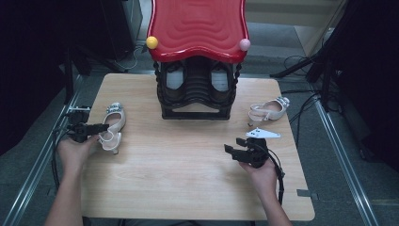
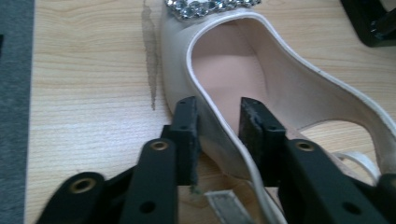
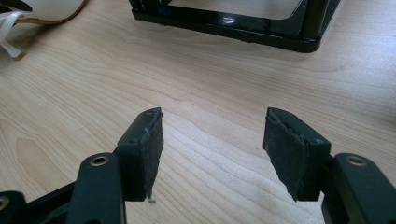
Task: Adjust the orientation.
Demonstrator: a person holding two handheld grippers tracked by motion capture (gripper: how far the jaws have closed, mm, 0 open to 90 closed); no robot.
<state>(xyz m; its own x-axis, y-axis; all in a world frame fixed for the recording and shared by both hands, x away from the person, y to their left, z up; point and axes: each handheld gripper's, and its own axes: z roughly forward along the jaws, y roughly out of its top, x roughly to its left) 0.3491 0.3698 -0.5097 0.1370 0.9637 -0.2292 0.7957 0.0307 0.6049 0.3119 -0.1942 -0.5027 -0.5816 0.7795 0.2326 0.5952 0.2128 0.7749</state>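
White slingback shoe, pink insole, rhinestone trim

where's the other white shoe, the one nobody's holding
In the high view the loose white shoe lies on the table toward its far right edge, just right of the black rack and beyond the open right gripper.
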